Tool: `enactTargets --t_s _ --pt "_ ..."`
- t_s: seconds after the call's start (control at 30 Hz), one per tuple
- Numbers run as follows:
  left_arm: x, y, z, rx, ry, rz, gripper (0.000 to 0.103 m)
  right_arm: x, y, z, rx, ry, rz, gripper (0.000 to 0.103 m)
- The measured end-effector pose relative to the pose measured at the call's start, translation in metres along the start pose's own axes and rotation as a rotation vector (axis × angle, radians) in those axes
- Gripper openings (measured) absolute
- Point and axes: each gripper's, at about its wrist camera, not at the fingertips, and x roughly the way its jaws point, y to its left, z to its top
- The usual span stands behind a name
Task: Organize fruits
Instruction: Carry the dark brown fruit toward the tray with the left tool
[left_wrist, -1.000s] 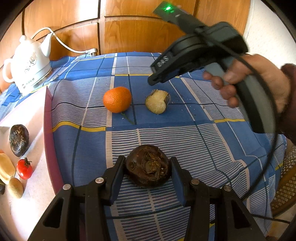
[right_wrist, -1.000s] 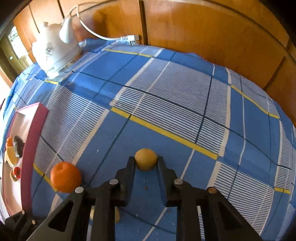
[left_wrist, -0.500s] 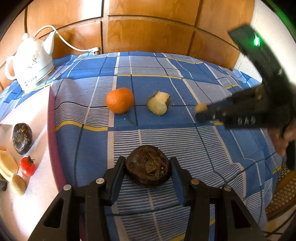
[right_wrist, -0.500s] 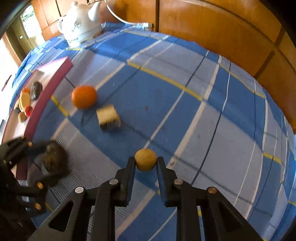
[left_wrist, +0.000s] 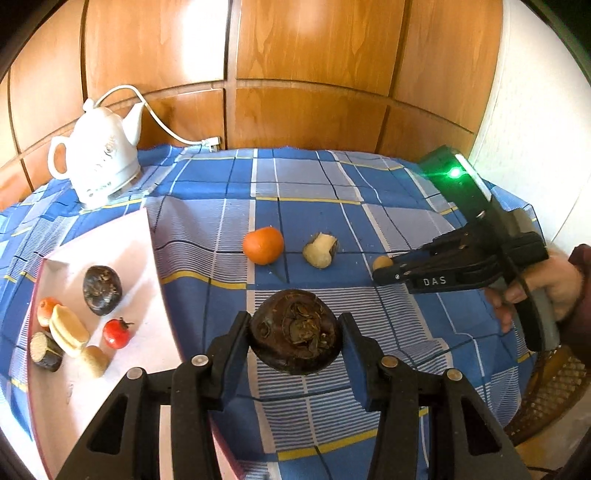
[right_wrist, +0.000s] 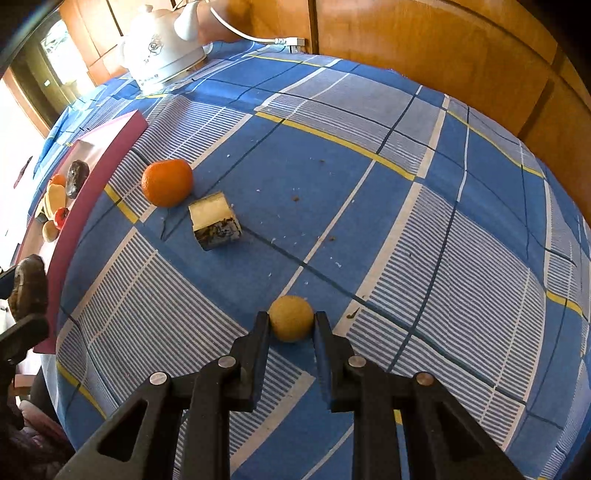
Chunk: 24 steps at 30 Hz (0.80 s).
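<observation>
Two fruits gripped: dark fruit (left_wrist: 295, 332) left hand-held gripper (left_wrist: 293, 345), yellow ball (right_wrist: 290, 318) right.

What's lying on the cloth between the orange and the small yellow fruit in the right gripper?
One thing: a cut chunk with pale flesh and dark skin, just beside the orange. From there to the yellow fruit, only bare cloth with crumbs, clearest in the right wrist view.
</observation>
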Motion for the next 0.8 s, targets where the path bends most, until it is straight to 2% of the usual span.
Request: enactTargets --t_s 0.33,0.8 --pt "-0.023 0.008 0.001 -0.03 -0.039 0.02 0.048 -0.001 0.004 0.0 -0.023 -0.005 -0.03 0.024" --pt "-0.028 0.034 -0.008 -0.113 -0.026 0.048 0.048 -0.001 0.011 -0.002 -0.045 -0.017 -0.05 0.024"
